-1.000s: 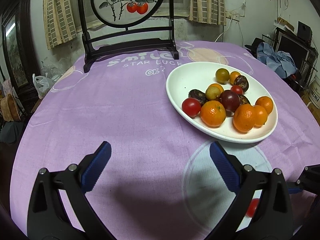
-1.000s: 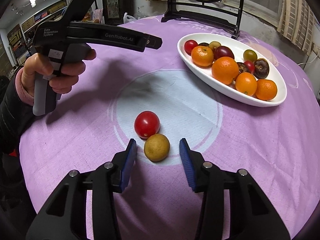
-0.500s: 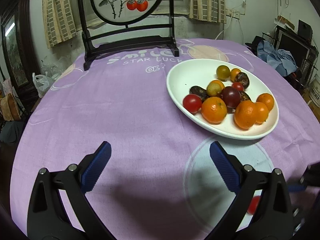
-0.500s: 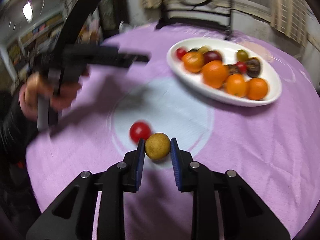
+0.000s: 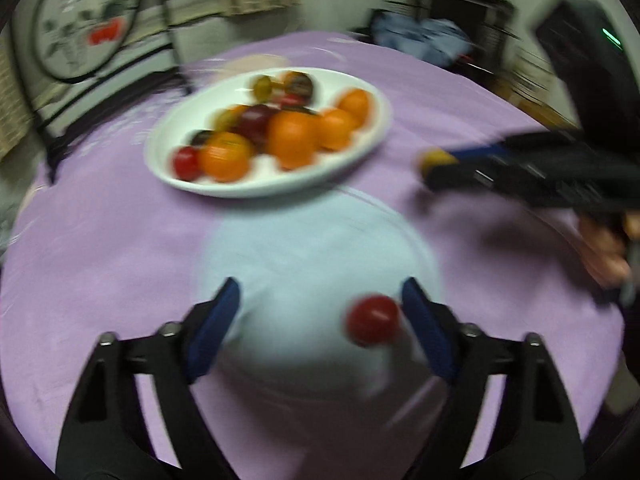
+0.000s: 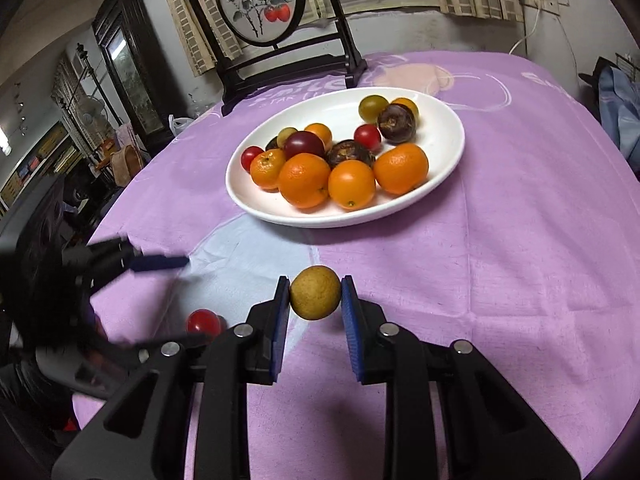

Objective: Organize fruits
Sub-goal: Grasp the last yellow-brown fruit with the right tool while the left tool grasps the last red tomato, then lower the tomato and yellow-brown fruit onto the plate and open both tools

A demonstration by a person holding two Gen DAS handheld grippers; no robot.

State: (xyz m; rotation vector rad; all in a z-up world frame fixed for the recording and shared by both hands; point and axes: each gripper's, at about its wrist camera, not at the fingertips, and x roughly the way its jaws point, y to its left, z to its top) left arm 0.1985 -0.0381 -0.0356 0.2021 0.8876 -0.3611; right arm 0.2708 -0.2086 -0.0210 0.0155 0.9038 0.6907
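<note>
Purple cotton tablecloth (image 6: 520, 240), printed w/ a pale blue disc and white lettering, covers a round table; a framed persimmon painting (image 6: 256, 4) stands at the far edge. White oval plate (image 6: 448, 152), glossy glazed ceramic, holds most of the fruit: dimpled oranges, smooth red and green cherry tomatoes, dark wrinkled round fruits. Right gripper (image 6: 315, 300): blue ribbed pads closed on a yellow-brown fruit (image 6: 315, 298), round, matte, finely speckled, lifted clear of the cloth, short of the plate. Left gripper (image 5: 320, 320): jaws wide apart, nothing held; view blurred. Red cherry tomato (image 5: 372, 320), glossy, lies on the pale disc between the pads, nearer the right-hand one. Est. progress: nearly done; approx. 2 items left to reach the plate.
</note>
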